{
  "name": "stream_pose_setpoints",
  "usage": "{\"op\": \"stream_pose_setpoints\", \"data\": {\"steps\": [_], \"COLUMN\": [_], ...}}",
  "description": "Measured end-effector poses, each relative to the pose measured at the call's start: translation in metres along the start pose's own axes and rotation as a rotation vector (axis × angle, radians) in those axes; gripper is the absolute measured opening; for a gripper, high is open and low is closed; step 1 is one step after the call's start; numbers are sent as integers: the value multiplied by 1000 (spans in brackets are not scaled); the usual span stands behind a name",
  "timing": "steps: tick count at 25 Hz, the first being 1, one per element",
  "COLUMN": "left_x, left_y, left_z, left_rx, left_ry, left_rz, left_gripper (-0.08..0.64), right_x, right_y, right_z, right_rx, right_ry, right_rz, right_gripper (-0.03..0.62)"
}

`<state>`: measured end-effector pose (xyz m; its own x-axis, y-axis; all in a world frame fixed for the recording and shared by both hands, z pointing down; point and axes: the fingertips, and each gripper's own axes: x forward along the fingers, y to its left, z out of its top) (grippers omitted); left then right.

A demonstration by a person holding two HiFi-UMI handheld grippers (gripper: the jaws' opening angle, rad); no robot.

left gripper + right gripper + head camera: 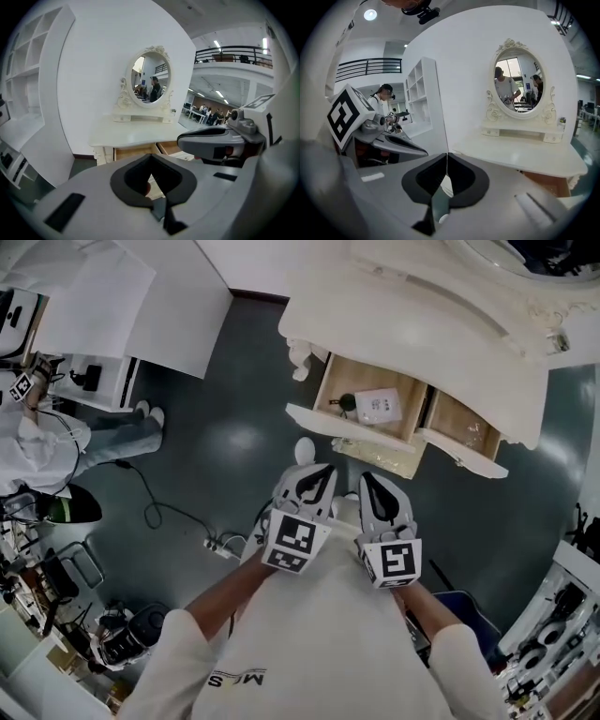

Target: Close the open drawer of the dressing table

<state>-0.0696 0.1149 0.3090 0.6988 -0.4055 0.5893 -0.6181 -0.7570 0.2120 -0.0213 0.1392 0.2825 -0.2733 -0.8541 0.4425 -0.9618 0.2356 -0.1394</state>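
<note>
Cream-white paint covers the curved dressing desk (pixel 422 310) at the upper right of the head view. Two wood-lined drawers stand pulled out of its front.

1. The left open drawer (pixel 356 434) lies at centre frame. It holds a flat white box (pixel 380 406) and a small dark object (pixel 346 401).
2. The right open drawer (pixel 466 430) lies just beside it, toward the right edge.

The left tongs (pixel 314 479) and the right tongs (pixel 375 486) sit side by side at lower centre, over the dark grey floor (pixel 234 446). They point toward the drawers and are clear of both drawer fronts.

In the left gripper view the left tongs (pixel 150 158) are closed with nothing between them. In the right gripper view the right tongs (pixel 446 157) are likewise closed and empty. The desk's oval mirror (pixel 518 79) stands beyond them.
</note>
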Motion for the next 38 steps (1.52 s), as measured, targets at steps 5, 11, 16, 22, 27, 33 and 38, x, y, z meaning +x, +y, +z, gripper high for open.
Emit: {"op": "stream_pose_setpoints", "data": {"steps": [5, 11, 16, 22, 27, 33, 38], "left_x": [9, 21, 29, 43, 53, 64, 70], "left_y": [29, 45, 50, 60, 56, 65, 65], "left_z": [6, -5, -28, -47, -74, -92, -105], "left_rx": [-23, -54, -149, -258, -381, -464, -462], "left_ry": [-3, 22, 63, 49, 65, 55, 66], "left_rz": [-31, 33, 105, 197, 228, 273, 278], "left_gripper": [9, 9, 9, 9, 9, 9, 9], "right_x": [29, 57, 66, 85, 84, 91, 96], "right_y": [-1, -2, -4, -19, -19, -19, -19], "right_z": [8, 1, -6, -23, -35, -54, -71], "right_rx": [-2, -63, -107, -157, -151, -115, -94], "right_ry": [29, 87, 98, 133, 135, 148, 163], "right_rz": [-1, 153, 218, 218, 252, 266, 263], "right_gripper": [2, 2, 2, 2, 2, 2, 2]}}
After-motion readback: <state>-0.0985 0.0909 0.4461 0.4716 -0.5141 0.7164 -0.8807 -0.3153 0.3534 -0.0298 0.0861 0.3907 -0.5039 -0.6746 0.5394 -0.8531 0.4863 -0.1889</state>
